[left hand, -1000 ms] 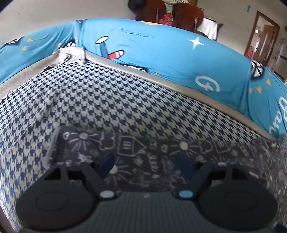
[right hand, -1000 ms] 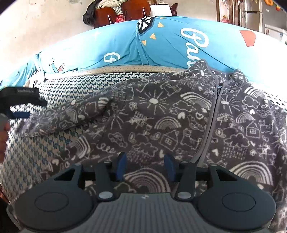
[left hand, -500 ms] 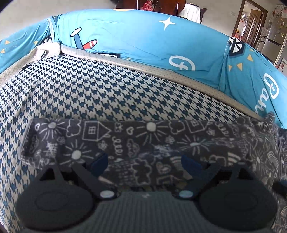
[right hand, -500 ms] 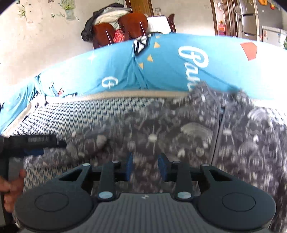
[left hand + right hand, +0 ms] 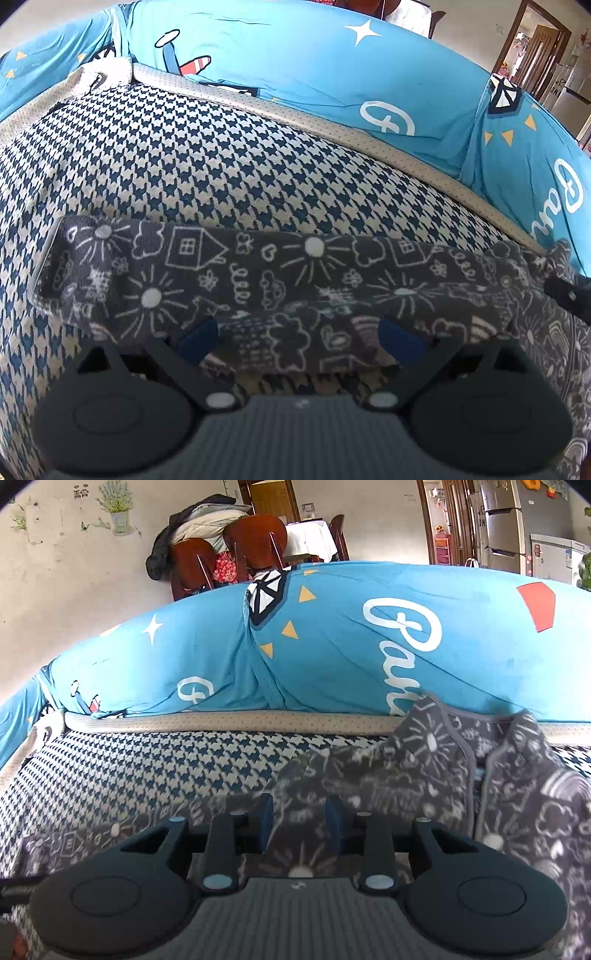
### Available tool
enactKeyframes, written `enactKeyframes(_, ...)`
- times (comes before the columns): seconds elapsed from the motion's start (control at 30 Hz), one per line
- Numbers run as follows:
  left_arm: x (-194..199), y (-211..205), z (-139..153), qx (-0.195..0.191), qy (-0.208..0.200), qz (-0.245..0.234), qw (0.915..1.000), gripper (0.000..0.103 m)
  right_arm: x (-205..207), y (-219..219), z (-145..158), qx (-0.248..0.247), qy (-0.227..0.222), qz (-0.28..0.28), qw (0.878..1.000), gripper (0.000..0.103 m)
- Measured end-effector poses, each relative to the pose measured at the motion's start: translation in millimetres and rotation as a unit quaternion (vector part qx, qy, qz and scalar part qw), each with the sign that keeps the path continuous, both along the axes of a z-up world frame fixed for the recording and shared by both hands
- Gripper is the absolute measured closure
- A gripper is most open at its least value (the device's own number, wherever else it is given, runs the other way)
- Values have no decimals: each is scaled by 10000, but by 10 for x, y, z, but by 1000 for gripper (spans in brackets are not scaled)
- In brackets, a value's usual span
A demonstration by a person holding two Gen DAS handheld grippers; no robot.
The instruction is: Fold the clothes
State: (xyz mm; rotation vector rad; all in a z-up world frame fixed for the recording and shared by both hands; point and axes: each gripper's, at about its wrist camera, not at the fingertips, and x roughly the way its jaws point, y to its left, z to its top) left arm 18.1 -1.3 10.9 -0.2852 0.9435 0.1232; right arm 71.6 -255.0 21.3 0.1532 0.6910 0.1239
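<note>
Across the houndstooth cushion [image 5: 221,166] the jacket's sleeve [image 5: 258,280] runs nine to three o'clock, dead ahead at twelve of the left gripper [image 5: 301,338], whose jaws gape. The right gripper [image 5: 299,827], half parted over fabric, is nearer the jacket body [image 5: 517,805].

A sofa seat covered in blue-and-white houndstooth fabric [image 5: 229,166] fills the foreground, edged along the back by a beige dotted band [image 5: 229,722]. Behind it rises a bright blue cartoon-print cover [image 5: 332,657] with white script lettering, a star, small orange triangles and a red shape. Beyond the sofa stand two brown wooden chairs [image 5: 255,539], with a dark jacket [image 5: 184,528] heaped over one, beside a table with a white cloth [image 5: 310,539]. A lavender-pot decal [image 5: 118,506] decorates the pale wall. A silver refrigerator [image 5: 506,524] stands at the far right, near a wooden doorway [image 5: 535,55].
</note>
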Motion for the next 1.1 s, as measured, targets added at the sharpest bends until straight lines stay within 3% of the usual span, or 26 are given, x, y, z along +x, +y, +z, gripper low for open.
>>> enactKeyframes(0.27, -6, -17, -42, -45, 97, -51, 9999, 5, 431, 70, -188, -245, 162, -86, 9995, 70)
enactKeyframes(0.4, 4, -40, -66, -38, 153, -90, 9998, 4, 600, 141, -274, -498, 275, 56, 9984, 61)
enactKeyframes(0.53, 11, -75, -105, -32, 247, -152, 9996, 4, 705, 210, -376, -704, 432, 229, 9963, 61)
enactKeyframes(0.57, 11, -88, -115, -17, 261, -171, 9995, 4, 717, 229, -394, -786, 414, 276, 9957, 63)
enactKeyframes(0.63, 12, -116, -136, 17, 286, -216, 9994, 3, 730, 255, -395, -883, 369, 327, 9949, 82)
enactKeyframes(0.67, 12, -129, -146, 28, 302, -236, 9993, 3, 736, 267, -394, -925, 341, 349, 9945, 86)
enactKeyframes(0.7, 9, -141, -153, 40, 313, -250, 9992, 3, 728, 254, -366, -864, 234, 320, 9955, 92)
enactKeyframes(0.8, 6, -170, -164, 81, 316, -276, 9991, 3, 707, 214, -286, -681, -82, 229, 9974, 94)
enactKeyframes(1.03, 68, -217, -213, 210, 371, -228, 9988, 1, 762, 124, -366, -130, -158, -169, 9996, 93)
enactKeyframes(1.1, 90, -199, -214, 236, 353, -160, 9990, 1, 778, 98, -389, 28, -180, -282, 9994, 89)
